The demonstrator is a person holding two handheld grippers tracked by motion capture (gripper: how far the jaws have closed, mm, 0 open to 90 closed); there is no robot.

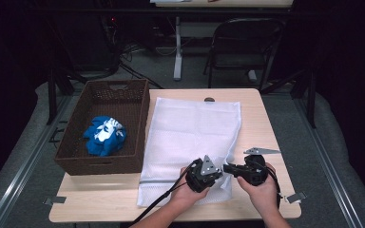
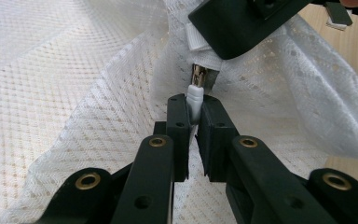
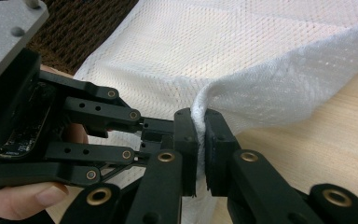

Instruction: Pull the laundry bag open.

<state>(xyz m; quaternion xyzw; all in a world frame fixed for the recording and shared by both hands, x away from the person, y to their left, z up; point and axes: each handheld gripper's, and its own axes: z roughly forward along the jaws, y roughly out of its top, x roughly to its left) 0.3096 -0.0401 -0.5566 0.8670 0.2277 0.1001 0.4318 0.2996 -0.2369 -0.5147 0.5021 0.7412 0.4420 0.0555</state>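
Mesh laundry bag (image 1: 190, 133) lies flat mid-table, right of the wicker basket (image 1: 76, 142) holding a blue cloth (image 1: 104, 135). Left gripper (image 2: 195, 112) is clamped on the white zipper pull (image 2: 194, 99) at the bag's near right corner; right gripper (image 3: 200, 126) pinches the mesh beside it. Judging from this, zipper looks closed, so opening is only beginning; loading the cloth remains.

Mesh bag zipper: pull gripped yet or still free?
Gripped: the left gripper is shut on the white zipper pull at the mesh bag corner.
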